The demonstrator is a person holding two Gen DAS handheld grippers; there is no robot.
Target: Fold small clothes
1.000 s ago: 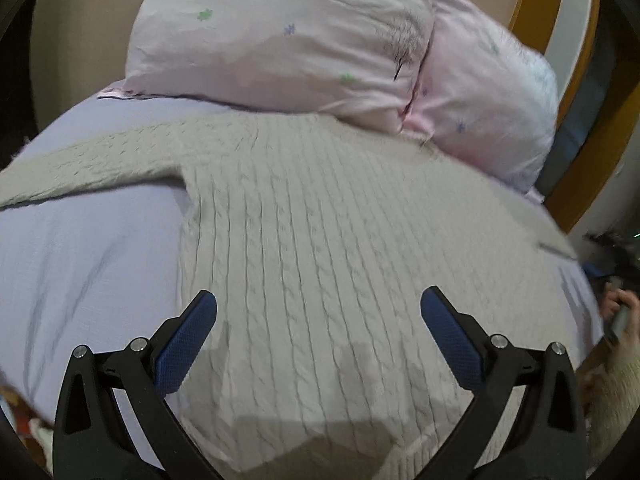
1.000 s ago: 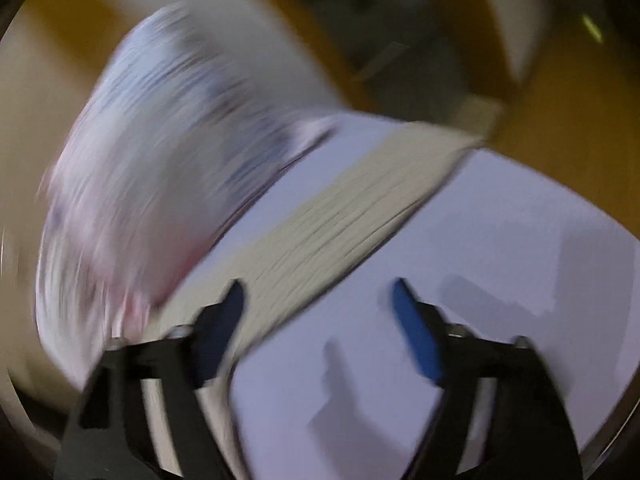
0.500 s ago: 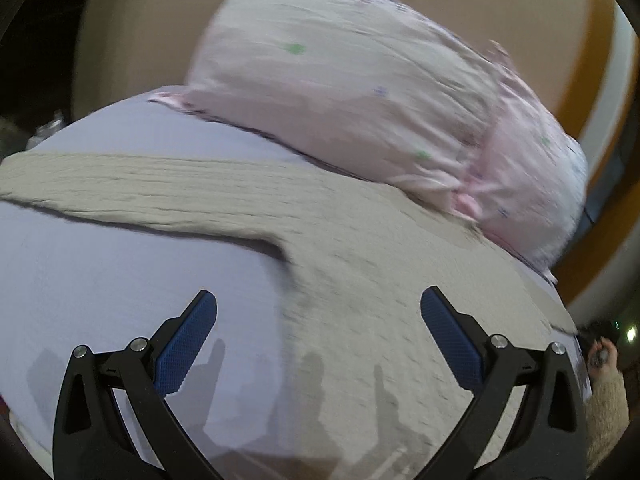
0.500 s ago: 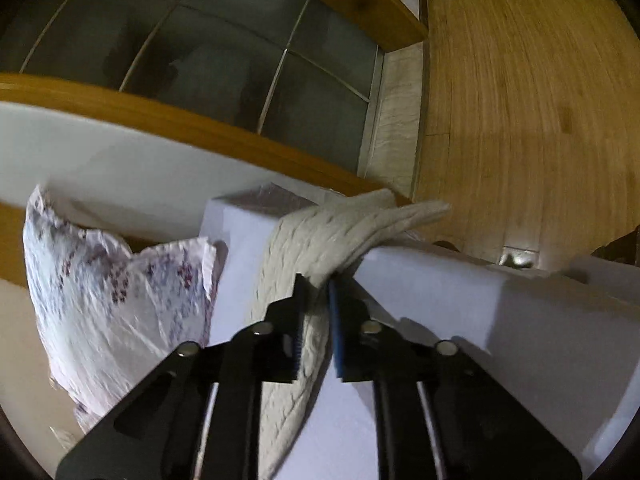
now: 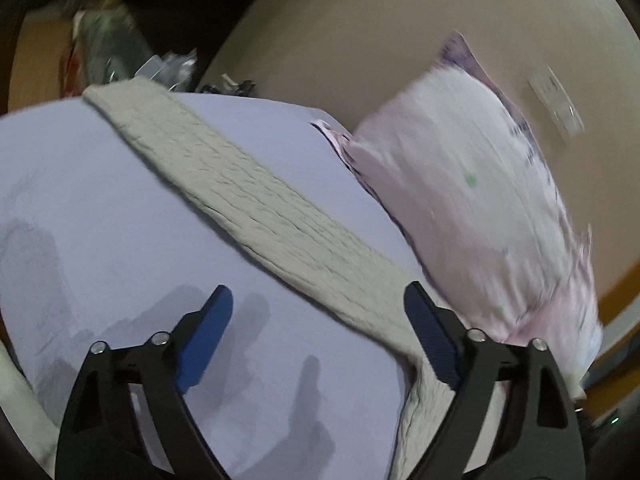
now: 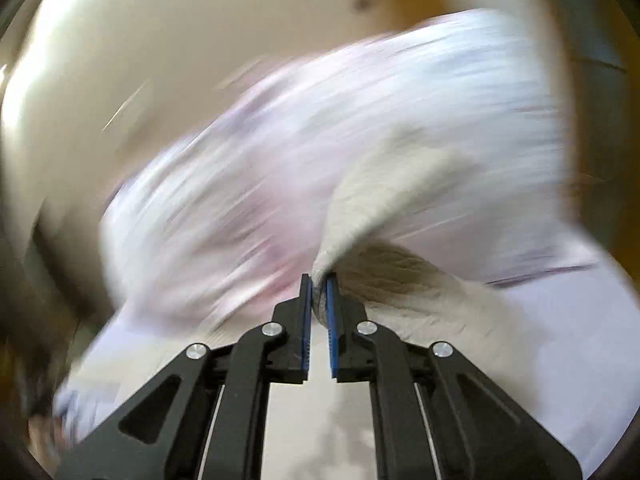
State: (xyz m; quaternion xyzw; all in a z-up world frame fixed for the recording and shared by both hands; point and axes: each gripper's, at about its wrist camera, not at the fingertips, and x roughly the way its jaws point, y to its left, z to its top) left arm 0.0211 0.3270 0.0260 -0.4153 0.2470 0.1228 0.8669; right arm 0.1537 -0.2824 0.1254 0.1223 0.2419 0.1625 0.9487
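A beige cable-knit sweater lies on the lavender bed sheet [image 5: 100, 208]. In the left wrist view its left sleeve [image 5: 240, 192] stretches flat from the far left corner toward my right finger. My left gripper [image 5: 318, 322] is open and empty, above the sheet just in front of that sleeve. In the right wrist view my right gripper [image 6: 319, 288] is shut on the other sleeve [image 6: 376, 200], which is lifted and drapes away to the right over the sweater's body [image 6: 440, 312]. That view is heavily blurred.
Pink floral pillows [image 5: 480, 200] lie along the beige headboard [image 5: 360, 40] behind the sweater; they also show in the right wrist view [image 6: 320, 140]. Clutter [image 5: 120, 48] stands beyond the bed's far left corner. A wooden bed frame edge [image 5: 616, 304] shows at right.
My left gripper has swung left from the sweater's body to the left sleeve, still open. My right gripper closed on the right sleeve at the bed's edge and now carries it back over the bed.
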